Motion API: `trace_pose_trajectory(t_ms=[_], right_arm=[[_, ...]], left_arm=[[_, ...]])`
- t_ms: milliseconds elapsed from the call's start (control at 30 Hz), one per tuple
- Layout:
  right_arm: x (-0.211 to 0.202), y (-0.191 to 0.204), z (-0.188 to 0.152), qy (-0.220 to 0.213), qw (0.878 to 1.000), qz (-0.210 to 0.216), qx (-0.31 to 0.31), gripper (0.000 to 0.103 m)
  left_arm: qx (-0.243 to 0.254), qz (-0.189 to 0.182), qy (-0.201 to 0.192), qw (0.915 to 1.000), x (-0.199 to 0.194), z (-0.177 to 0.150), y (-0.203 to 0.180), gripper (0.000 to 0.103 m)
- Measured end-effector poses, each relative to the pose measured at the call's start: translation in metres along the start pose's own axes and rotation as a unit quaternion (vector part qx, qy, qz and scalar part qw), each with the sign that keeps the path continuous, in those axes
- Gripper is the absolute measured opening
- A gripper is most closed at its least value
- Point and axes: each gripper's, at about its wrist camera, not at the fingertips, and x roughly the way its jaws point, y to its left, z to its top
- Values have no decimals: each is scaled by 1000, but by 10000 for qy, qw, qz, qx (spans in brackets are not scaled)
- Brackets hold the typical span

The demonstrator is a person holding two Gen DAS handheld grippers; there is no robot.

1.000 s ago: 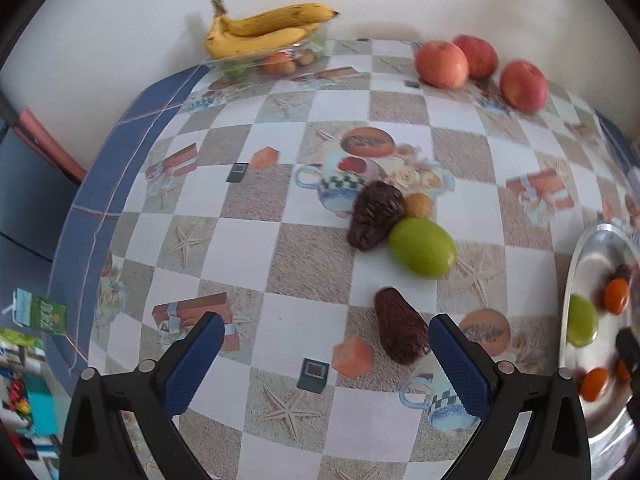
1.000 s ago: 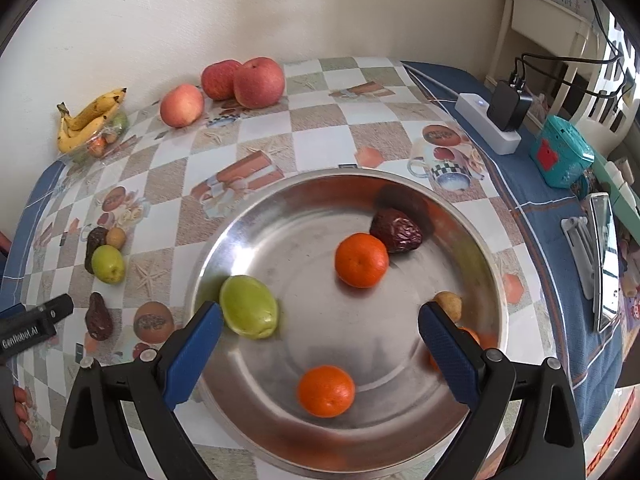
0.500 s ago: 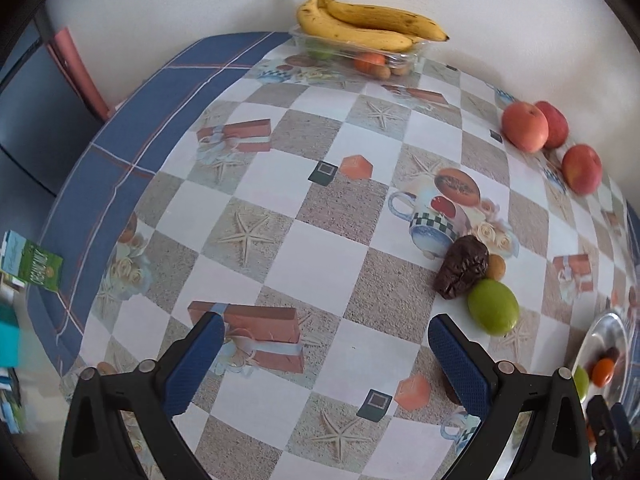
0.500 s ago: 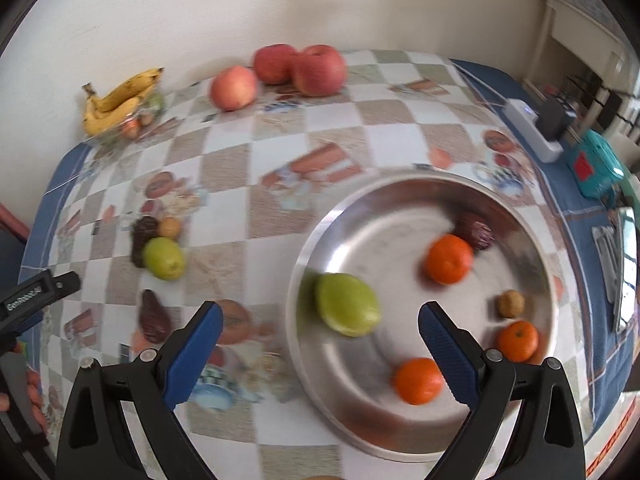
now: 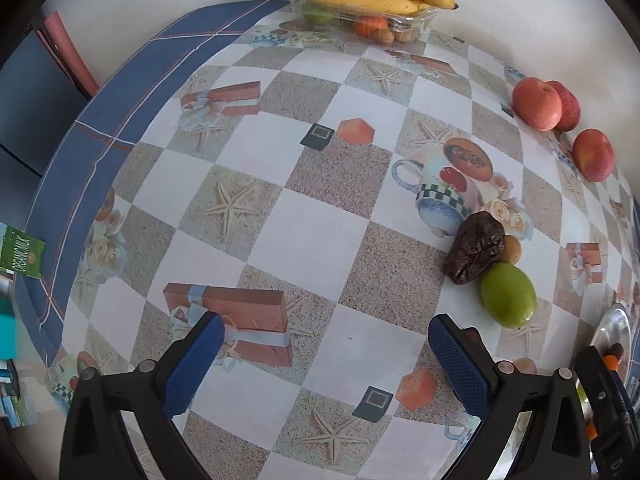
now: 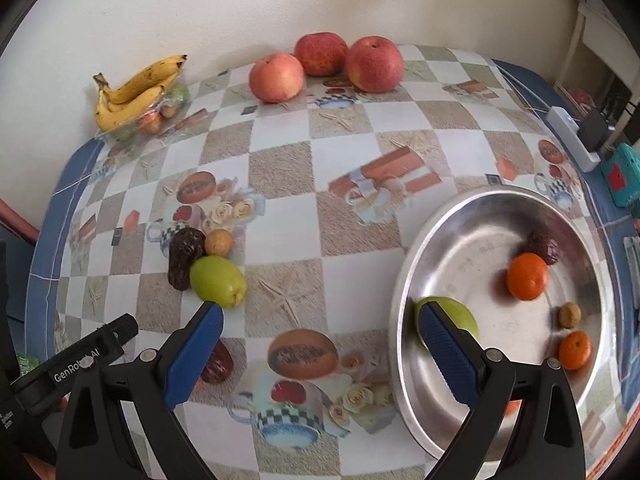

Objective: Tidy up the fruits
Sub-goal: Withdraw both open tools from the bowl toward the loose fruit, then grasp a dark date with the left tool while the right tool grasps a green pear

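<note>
Between picks, prob. Both grippers, left (image 5: 324,360) & right (image 6: 320,344), spread wide, empty. Green fruit (image 6: 218,281) w/ date (image 6: 185,252) + small nut (image 6: 219,242) left of bowl (image 6: 404,280). Next: close on green fruit, carry to bowl.

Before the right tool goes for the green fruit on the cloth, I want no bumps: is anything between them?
Nothing visible lies between the right tool and the green fruit. A date and a small brown fruit touch its far side, so they may shift.
</note>
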Motion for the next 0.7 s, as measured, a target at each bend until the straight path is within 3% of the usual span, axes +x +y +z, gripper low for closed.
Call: trace_pose_trajectory(t_ms=[100,300,500,600,700], right_arm=[[9,0,-1,132,9998,-147,-56,98],[1,-14,4,-25,9997,-179,179,98],[-2,-18,7,-64,9993,-320,172,98],[0,-19,7,-7,9995,-189,245,98],[2,-18,5,35,9995,-72,305,98]], left_arm=[[-25,-152,37,9999,3,0,-2,103],[-21,-668,190,9976,6,-7,-15,103],[-12,-954,350,9948,15,-15,-27,103],[-94,-1109,459,9927,19,-20,-32,100],[-20,-1275,486,9906,20,-23,-39,89]])
